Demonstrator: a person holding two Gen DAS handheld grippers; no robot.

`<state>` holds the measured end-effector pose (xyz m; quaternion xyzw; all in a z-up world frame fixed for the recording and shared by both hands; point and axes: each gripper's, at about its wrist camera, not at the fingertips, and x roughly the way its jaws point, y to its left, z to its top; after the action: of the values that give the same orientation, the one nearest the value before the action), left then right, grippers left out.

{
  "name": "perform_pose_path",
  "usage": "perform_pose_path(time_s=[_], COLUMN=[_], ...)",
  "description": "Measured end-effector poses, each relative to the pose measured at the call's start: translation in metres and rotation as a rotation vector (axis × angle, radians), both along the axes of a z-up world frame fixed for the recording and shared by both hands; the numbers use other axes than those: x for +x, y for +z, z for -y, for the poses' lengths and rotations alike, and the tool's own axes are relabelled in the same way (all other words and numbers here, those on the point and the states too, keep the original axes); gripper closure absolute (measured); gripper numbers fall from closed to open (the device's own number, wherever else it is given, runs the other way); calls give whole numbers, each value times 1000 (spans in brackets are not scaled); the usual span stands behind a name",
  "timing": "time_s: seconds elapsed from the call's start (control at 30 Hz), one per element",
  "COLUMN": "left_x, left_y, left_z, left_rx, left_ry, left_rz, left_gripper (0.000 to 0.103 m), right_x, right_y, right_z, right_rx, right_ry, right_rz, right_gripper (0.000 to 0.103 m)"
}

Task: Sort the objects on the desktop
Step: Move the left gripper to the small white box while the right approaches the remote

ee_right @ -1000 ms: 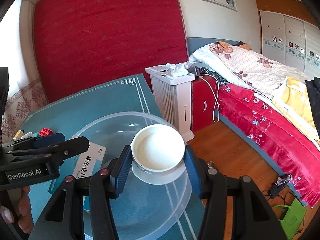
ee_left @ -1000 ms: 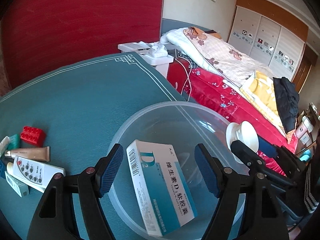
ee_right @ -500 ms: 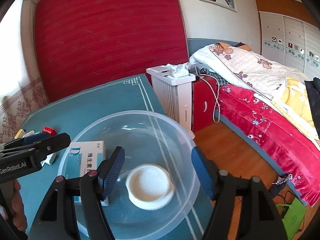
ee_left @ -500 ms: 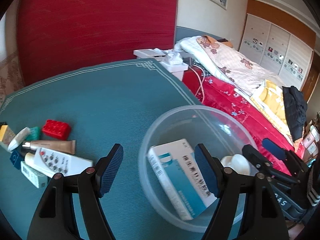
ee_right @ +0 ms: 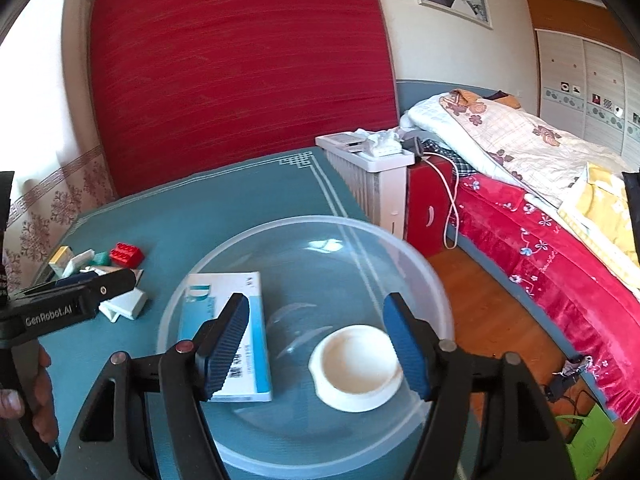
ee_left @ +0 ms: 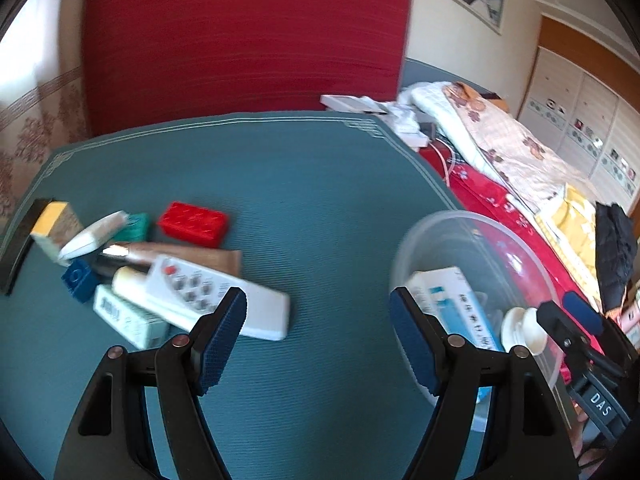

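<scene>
while the right gripper (ee_right: 316, 346) is hanging with its jaws just opened and empty over the small round white plastic dish (ee_right: 357, 366) lying in the clear plastic bowl (ee_right: 434, 276), the left gripper (ee_left: 318, 338) is hovering wide apart over bare teal tablecloth (ee_left: 280, 184). just beyond it, the flat white plastic remote control (ee_left: 218, 298) is lying across the clutter, probably light, stiff and slick, so gripping across its narrow sides looks best.

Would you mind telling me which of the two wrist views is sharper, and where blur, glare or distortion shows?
Left wrist view: motion-smeared, with the remote control and box print in the clear bowl soft. Right wrist view: crisp, the medicine box and white cap well defined, with a bright glare patch on the bowl's far wall. Both: fisheye bending of the table edge and dark corners.
</scene>
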<state>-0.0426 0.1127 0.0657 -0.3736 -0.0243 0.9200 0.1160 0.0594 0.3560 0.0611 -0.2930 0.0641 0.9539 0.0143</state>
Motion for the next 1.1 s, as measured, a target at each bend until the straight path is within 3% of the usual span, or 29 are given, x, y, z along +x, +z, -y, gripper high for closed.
perform_pose_path(time_s=[0.6, 0.9, 1.1], left_x=[-8, -21, -29], left_y=[-27, -36, -45], left_z=[114, 133, 138], left_rx=[55, 54, 97], left_ry=[240, 297, 303], left_rz=[65, 93, 125], left_gripper=[26, 26, 26], right_x=[-4, -9, -13], right_y=[-3, -6, -11], right_z=[58, 88, 103], right_rx=[-10, -1, 3], right_ry=[104, 165, 199], right_rz=[19, 29, 46], right_gripper=[28, 27, 27])
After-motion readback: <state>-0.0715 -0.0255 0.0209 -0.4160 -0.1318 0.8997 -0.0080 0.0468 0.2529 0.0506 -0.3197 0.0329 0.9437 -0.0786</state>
